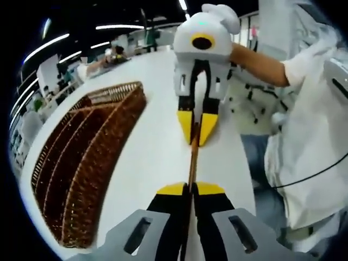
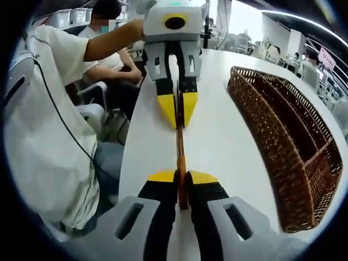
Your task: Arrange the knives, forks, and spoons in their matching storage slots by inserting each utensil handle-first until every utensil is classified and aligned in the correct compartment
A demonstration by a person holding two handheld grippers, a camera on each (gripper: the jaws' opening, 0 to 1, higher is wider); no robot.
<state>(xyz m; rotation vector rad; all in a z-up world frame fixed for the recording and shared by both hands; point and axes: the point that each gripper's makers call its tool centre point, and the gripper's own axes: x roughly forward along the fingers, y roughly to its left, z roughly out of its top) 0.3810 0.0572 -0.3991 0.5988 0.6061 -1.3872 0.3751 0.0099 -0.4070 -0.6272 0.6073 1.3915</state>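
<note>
Left gripper (image 1: 190,189): nearest in the left gripper view; jaws clamped together on one end of a thin brown utensil (image 1: 193,157).
Right gripper (image 2: 181,177): nearest in the right gripper view; jaws clamped on the other end of the same utensil (image 2: 180,144).
Utensil: a slim, wood-coloured stick shape held level just above the white worktop (image 1: 157,141), stretched between the two grippers, which face each other. Whether it is a knife, fork or spoon cannot be told; its head is hidden in the jaws.
Basket (image 1: 81,163): a brown wicker tray with long slots, lying on the worktop beside the held utensil, apart from it. No utensils can be made out in it.
Person (image 2: 49,109): in white, at the worktop's edge, arms reaching out to the grippers.
Beyond: other people seated, ceiling lights.
Step in hand: probably a hand-over or regrip between grippers.
Doing it well: let only one gripper release; keep the stick level until then. Check which end is the handle, turn that end toward the matching slot, line up along the slot, and slide in without catching the wicker.
</note>
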